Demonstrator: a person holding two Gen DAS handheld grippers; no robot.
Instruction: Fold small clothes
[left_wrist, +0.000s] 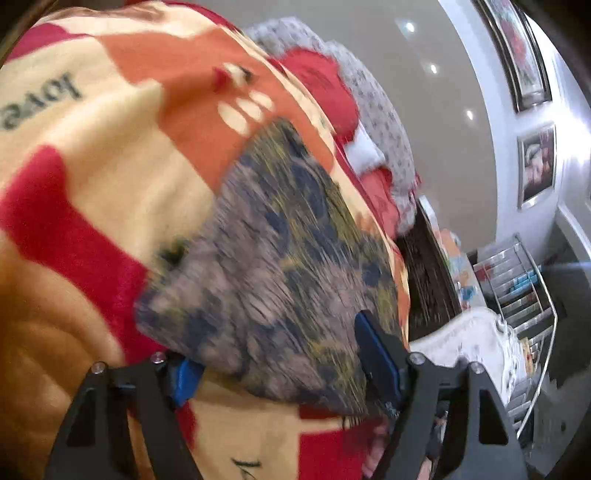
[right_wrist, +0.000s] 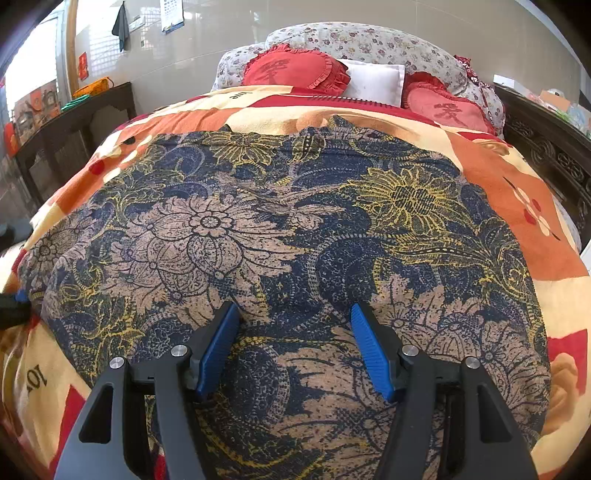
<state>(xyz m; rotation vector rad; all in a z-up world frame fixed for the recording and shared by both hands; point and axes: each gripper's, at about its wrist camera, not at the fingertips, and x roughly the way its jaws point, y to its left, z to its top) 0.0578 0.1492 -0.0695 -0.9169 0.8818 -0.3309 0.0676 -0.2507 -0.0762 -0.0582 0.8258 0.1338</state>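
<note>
Floral garment (right_wrist: 280, 236) — navy, tan and yellow print — lies spread flat on the bed's blanket (right_wrist: 517, 206), which is patterned in orange, cream and red blocks. It covers most of the middle of the bed in the right wrist view, its far edge short of the pillows.

Right gripper (right_wrist: 295, 332) hangs over the near part of the garment, pointing down at it, jaws spread wide. Blue pads (right_wrist: 218, 347) show clear on both sides, cloth visible in the gap below, nothing pinched between them. Whether the tips touch the fabric, cannot tell.

Left gripper (left_wrist: 280, 354) is at the garment's side edge, view motion-blurred. Jaws wide apart, a bulge of the floral cloth sitting between them. One blue pad (left_wrist: 376, 354) lies against or over the fabric, the other (left_wrist: 186, 376) is partly hidden under the cloth's edge. Whether the pads actually press on it is not readable through the blur — cannot tell if it is held.

At the head of the bed: two red heart-shaped cushions (right_wrist: 295, 68), a white pillow (right_wrist: 373, 79) between them, a flowered bolster (right_wrist: 362, 44) behind. Dark carved bed frame (right_wrist: 546, 151) runs along the right side. Dark side table (right_wrist: 70, 122) stands at the left by the tiled wall. Left wrist view also catches framed pictures (left_wrist: 537, 162) on the wall and a metal rack (left_wrist: 524, 291) beside the bed.
</note>
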